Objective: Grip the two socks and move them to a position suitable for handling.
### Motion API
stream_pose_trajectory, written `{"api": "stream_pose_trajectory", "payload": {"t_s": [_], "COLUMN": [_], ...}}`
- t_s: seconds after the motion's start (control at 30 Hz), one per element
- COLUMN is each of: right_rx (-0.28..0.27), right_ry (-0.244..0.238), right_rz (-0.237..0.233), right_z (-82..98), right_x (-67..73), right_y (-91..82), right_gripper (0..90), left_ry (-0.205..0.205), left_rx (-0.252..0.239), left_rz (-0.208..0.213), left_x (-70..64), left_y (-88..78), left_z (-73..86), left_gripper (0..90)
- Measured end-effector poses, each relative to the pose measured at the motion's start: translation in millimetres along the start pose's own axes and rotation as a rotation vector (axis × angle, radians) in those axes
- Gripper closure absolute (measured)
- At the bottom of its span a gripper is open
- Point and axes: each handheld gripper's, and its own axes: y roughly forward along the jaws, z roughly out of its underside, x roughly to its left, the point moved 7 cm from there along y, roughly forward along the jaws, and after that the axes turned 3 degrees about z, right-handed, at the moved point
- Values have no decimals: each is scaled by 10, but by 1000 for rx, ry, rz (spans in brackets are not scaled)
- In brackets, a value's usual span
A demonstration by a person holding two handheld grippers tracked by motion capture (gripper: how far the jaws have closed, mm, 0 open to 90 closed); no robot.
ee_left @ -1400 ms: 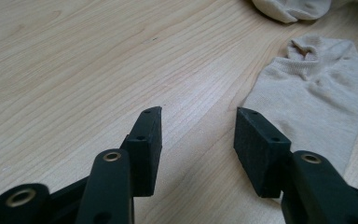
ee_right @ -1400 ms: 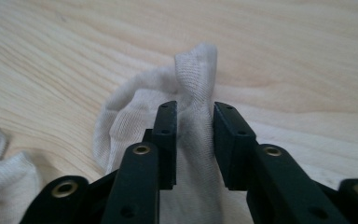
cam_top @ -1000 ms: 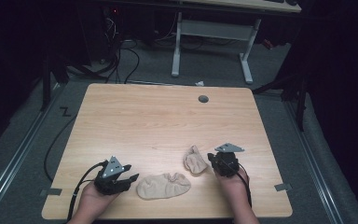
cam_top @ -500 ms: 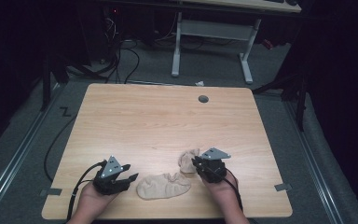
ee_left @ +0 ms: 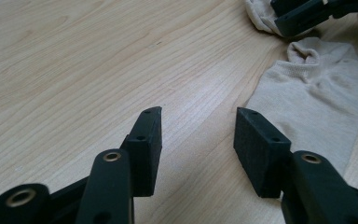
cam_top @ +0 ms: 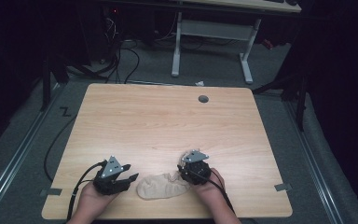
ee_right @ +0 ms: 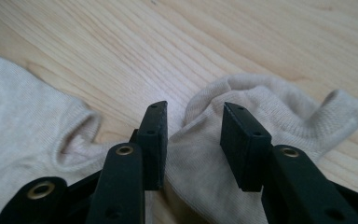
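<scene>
A beige sock (cam_top: 161, 186) lies flat near the table's front edge, between the two grippers. My left gripper (cam_top: 129, 173) rests just left of it, open, with bare wood between its jaws (ee_left: 198, 114); the flat sock (ee_left: 317, 93) sits to the right of its fingers. A second, crumpled beige sock (ee_right: 261, 98) lies under my right gripper (cam_top: 185, 166). Its jaws (ee_right: 193, 109) stand partly apart, with that sock's fabric running between them. The flat sock's cuff (ee_right: 23, 107) shows at the left of the right gripper view.
The wooden table (cam_top: 168, 121) has a round cable hole (cam_top: 203, 99) at the back right. Behind the table stands another desk's white frame (cam_top: 212, 46), with cables on the floor (cam_top: 121, 60). Both hands rest at the front edge.
My right gripper has moved left along the table toward the flat sock, and the crumpled sock has shifted left with it. The left gripper has stayed put.
</scene>
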Motion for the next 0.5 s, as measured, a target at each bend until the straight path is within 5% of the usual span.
{"api": "stream_pose_trajectory", "payload": {"t_s": [0.5], "right_rx": [24], "right_ry": [-9], "right_rz": [35], "right_z": [47], "right_x": [-52], "right_y": [29], "right_gripper": [830], "left_ry": [3], "left_rx": [5], "left_rz": [4], "left_x": [-9], "left_y": [11], "left_z": [4], "left_gripper": [522]}}
